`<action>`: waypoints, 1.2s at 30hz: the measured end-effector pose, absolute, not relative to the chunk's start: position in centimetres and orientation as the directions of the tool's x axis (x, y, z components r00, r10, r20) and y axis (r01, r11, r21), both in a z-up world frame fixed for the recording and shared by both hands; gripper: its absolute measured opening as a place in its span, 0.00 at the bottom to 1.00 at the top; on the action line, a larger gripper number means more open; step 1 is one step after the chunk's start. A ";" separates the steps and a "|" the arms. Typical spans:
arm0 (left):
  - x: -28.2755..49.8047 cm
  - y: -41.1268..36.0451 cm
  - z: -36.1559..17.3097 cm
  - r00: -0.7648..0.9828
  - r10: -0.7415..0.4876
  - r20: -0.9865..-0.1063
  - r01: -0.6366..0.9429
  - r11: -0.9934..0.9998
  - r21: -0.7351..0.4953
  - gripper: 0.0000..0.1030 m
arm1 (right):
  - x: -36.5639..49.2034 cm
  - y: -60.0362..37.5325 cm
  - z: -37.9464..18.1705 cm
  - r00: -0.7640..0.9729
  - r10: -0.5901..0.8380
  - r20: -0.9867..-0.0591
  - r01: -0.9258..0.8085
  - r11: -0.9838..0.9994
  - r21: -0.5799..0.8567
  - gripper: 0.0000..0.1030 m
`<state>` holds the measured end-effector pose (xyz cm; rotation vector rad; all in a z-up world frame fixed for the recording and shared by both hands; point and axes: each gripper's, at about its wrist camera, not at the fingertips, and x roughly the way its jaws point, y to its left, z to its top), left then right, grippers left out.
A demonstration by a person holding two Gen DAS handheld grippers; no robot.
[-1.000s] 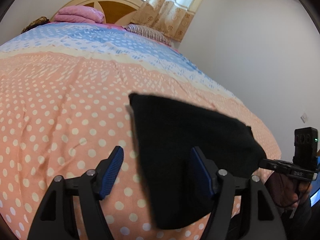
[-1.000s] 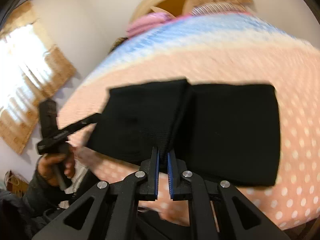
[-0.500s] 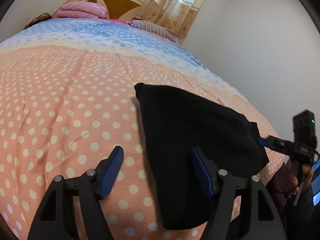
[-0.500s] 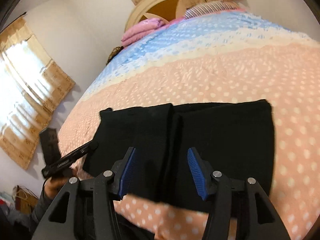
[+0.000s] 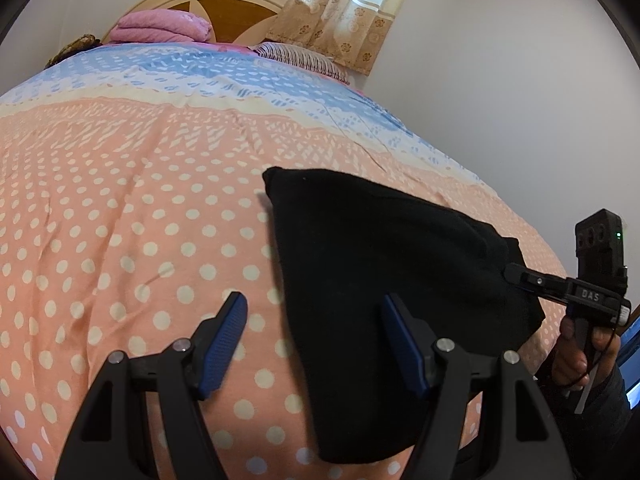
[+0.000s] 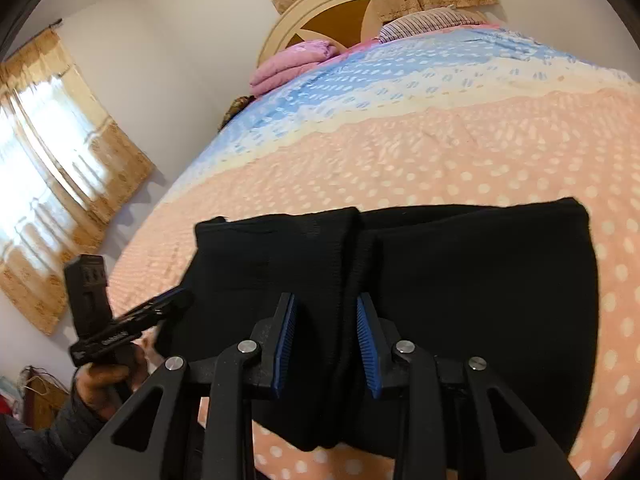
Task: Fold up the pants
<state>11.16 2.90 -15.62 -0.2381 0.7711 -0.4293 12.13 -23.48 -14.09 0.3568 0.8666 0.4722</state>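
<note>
Handling these black pants (image 6: pixel 460 304) should be easy for you: soft, light knit, limp, prone to sag. They lie folded near the edge of the dotted bedspread (image 5: pixel 120 220). Your right gripper (image 6: pixel 326 340) is closing, pads astride the centre fold, not yet pinching; your left gripper (image 5: pixel 316 344) stays spread, holding nothing. Pinch both layers at a corner.

Each wrist camera sits behind its own claw, tilted down, close above the bed (image 5: pixel 120 208). Both face the far headboard (image 6: pixel 320 12). Both views share the black pants (image 5: pixel 380 280) and the opposite claw.
</note>
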 end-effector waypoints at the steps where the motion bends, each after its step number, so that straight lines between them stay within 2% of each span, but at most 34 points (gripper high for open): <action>1: 11.1 2.9 -15.6 0.637 -0.456 -0.622 0.288 0.889 -0.356 0.70 | 12.3 -23.3 -14.3 0.544 0.541 -0.642 -0.250 0.834 0.491 0.33; 3: 11.1 2.8 -15.6 0.636 -0.456 -0.622 0.290 0.889 -0.355 0.70 | 12.9 -23.1 -15.1 0.520 0.537 -0.663 -0.239 0.838 0.491 0.33; 7: 11.0 3.1 -15.6 0.636 -0.456 -0.622 0.286 0.888 -0.359 0.70 | 12.9 -23.4 -14.9 0.549 0.532 -0.644 -0.236 0.838 0.492 0.33; 8: 11.1 3.1 -15.6 0.637 -0.456 -0.622 0.284 0.889 -0.360 0.70 | 12.9 -23.5 -14.8 0.560 0.520 -0.645 -0.227 0.845 0.485 0.34; 9: 11.1 3.1 -15.6 0.636 -0.456 -0.622 0.283 0.888 -0.363 0.70 | 13.2 -23.8 -14.9 0.566 0.509 -0.648 -0.214 0.850 0.482 0.41; 10: 11.1 3.1 -15.6 0.637 -0.456 -0.621 0.282 0.888 -0.363 0.70 | 13.4 -23.9 -15.1 0.561 0.513 -0.650 -0.209 0.847 0.489 0.44; 17: 11.1 3.0 -15.8 0.638 -0.452 -0.624 0.280 0.890 -0.359 0.70 | 14.0 -23.1 -15.5 0.541 0.529 -0.654 -0.219 0.839 0.498 0.44; 18: 11.1 2.9 -15.8 0.639 -0.449 -0.625 0.280 0.892 -0.354 0.70 | 14.0 -22.8 -15.5 0.535 0.531 -0.657 -0.227 0.839 0.494 0.42; 19: 11.0 2.8 -15.8 0.639 -0.447 -0.626 0.281 0.893 -0.351 0.70 | 13.8 -22.4 -15.1 0.542 0.524 -0.657 -0.242 0.846 0.475 0.27; 21: 11.0 2.8 -15.8 0.637 -0.449 -0.626 0.282 0.892 -0.352 0.70 | 13.4 -22.2 -14.5 0.533 0.559 -0.635 -0.273 0.824 0.497 0.15; 26: 10.9 2.7 -15.4 0.641 -0.450 -0.622 0.281 0.891 -0.356 0.70 | 11.4 -22.6 -11.0 0.586 0.577 -0.569 -0.336 0.812 0.478 0.13; 31: 11.2 2.2 -14.6 0.641 -0.457 -0.616 0.300 0.889 -0.346 0.70 | 10.6 -23.7 -9.1 0.615 0.540 -0.575 -0.335 0.838 0.430 0.13; 36: 11.4 0.9 -13.7 0.637 -0.459 -0.619 0.337 0.888 -0.312 0.70 | 10.9 -27.5 -9.2 0.643 0.486 -0.592 -0.253 0.864 0.436 0.13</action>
